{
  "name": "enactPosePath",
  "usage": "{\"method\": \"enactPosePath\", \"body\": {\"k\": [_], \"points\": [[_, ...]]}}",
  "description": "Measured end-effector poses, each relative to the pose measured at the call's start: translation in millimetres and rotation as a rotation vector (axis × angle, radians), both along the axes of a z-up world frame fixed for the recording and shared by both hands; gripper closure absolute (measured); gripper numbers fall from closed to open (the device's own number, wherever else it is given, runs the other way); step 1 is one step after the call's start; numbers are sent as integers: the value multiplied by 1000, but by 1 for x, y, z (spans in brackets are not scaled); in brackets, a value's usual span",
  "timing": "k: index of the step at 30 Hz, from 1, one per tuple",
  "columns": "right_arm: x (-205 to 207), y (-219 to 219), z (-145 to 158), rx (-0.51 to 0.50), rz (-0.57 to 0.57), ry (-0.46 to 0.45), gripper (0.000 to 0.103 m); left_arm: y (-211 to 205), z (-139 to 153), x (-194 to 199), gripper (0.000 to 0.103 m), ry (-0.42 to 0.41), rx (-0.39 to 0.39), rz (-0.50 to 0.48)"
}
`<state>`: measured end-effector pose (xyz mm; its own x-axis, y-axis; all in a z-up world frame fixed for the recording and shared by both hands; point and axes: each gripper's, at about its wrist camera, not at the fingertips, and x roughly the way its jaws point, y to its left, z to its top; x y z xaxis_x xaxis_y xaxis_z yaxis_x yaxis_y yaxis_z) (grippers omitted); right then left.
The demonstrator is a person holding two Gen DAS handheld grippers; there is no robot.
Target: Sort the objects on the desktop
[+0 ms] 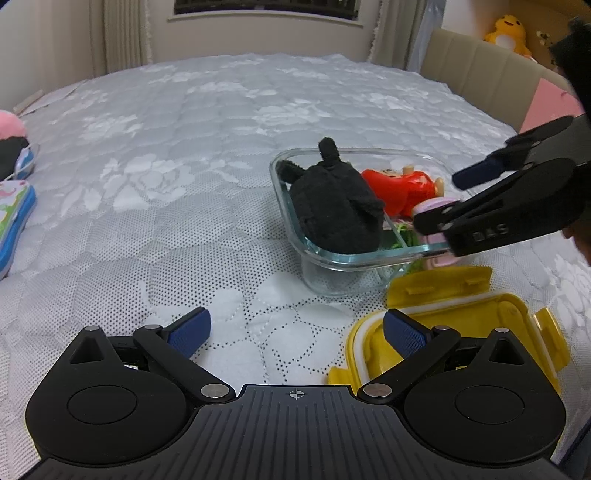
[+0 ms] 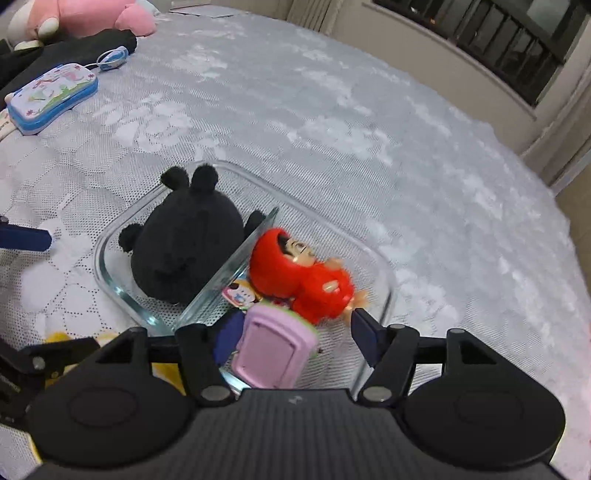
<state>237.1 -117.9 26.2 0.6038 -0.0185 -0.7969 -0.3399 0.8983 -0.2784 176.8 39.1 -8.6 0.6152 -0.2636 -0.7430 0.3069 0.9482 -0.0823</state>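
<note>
A two-part glass container (image 1: pixel 291 210) (image 2: pixel 110 280) sits on the bed. A black plush toy (image 1: pixel 336 206) (image 2: pixel 184 251) fills one part. A red doll figure (image 1: pixel 402 188) (image 2: pixel 303 277) lies in the other, with a pink-lilac toy (image 2: pixel 273 350) (image 1: pixel 432 206) beside it. My right gripper (image 2: pixel 291 332) (image 1: pixel 439 199) is open over that part, its jaws on either side of the lilac toy without pressing it. My left gripper (image 1: pixel 295 328) is open and empty, low over the bedspread, beside the yellow lid (image 1: pixel 491 314).
White quilted bedspread (image 1: pixel 184 166) all round. A blue printed tin case (image 2: pixel 51 96) (image 1: pixel 14 221), a blue mouse (image 2: pixel 112 59) and pink and black plush toys (image 2: pixel 74 14) lie at the far left. A beige headboard (image 1: pixel 480 70) and a yellow plush (image 1: pixel 508 33) are at the right.
</note>
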Motion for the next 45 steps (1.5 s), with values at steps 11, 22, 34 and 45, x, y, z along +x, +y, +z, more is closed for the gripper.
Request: {"method": "enactPosePath", "body": {"k": [11, 22, 34, 45], "points": [[8, -31, 16, 289, -105, 74, 56, 5, 1, 2, 1, 3, -12, 18], [18, -86, 24, 632, -257, 204, 60, 3, 0, 3, 1, 7, -6, 14], [13, -58, 19, 390, -205, 61, 55, 5, -1, 5, 1, 9, -5, 18], [6, -38, 10, 277, -105, -11, 75, 3, -1, 3, 1, 2, 2, 13]]}}
